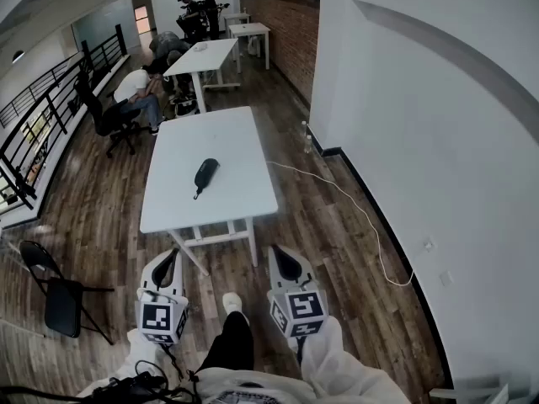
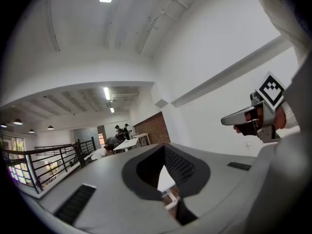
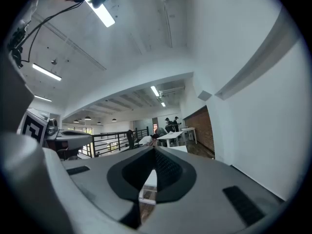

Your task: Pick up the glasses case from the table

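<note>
The black glasses case (image 1: 206, 175) lies alone near the middle of the white table (image 1: 177, 209) in the head view. Both grippers are held level, short of the table's near edge and well apart from the case. My left gripper (image 1: 171, 259) (image 2: 165, 152) is shut, with nothing between its jaws. My right gripper (image 1: 285, 259) (image 3: 155, 152) also has its jaws together and is empty. Each gripper view shows only a sliver of the white table through the jaw cut-out; the case is hidden there. The right gripper (image 2: 248, 116) shows in the left gripper view, and the left gripper (image 3: 68, 140) in the right gripper view.
A black folding chair (image 1: 50, 284) stands at the left on the wooden floor. A white cable (image 1: 354, 209) runs along the floor by the right wall, near a bottle (image 1: 306, 133). More tables (image 1: 202, 53) and seated and standing people are at the back. A railing (image 1: 42, 116) lines the left.
</note>
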The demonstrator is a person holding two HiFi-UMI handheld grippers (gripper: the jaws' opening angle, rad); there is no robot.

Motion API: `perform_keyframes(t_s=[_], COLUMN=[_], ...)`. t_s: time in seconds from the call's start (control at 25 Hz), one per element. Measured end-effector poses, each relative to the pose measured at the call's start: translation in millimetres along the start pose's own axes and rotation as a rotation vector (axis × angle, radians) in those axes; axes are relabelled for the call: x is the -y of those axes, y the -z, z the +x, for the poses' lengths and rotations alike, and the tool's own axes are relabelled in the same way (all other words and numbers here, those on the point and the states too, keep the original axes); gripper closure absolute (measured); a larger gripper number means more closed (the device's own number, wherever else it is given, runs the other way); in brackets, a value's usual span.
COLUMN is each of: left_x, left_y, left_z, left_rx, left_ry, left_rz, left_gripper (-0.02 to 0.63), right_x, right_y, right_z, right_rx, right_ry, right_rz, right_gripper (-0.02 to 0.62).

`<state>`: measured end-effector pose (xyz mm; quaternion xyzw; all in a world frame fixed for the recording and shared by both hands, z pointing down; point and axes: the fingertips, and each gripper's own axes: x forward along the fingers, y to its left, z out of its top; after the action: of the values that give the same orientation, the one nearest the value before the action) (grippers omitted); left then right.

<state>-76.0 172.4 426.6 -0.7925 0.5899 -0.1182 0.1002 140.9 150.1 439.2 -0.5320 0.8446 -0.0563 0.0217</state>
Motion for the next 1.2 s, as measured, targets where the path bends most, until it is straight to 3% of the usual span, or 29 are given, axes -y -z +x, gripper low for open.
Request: perform_keyframes(t_s=[0.2,0.48,0.64,0.84,1.2], left_x=[-89,-159,-176,-197,-206], left_y=[52,57,67,78,88], left_z=[160,297,332,363,383], left_rx=[-0.04,-0.053,-0.08,-0.132,-0.181], left_ry=[0.018,0.081,0.095,0.06,0.009], left_rz=[-0.023,-0.054,-0.066,-0.046,-0.13], left_gripper=[0.595,0.594,0.595,0.595,0.594], right_x=[23,31,44,43,57], right_y=[23,1,7,6,4], right_z=[179,336,384,437,466], right_rx=[-0.038,-0.1,-0.144,-0.148,-0.148], right_ry=[0.027,0.01,0.006,-0.071,-0.114], right_rz=[0.03,-0.051,-0.027,-0.028,0.012], right_gripper=[0.588,0.588,0.588,0.588,0.588])
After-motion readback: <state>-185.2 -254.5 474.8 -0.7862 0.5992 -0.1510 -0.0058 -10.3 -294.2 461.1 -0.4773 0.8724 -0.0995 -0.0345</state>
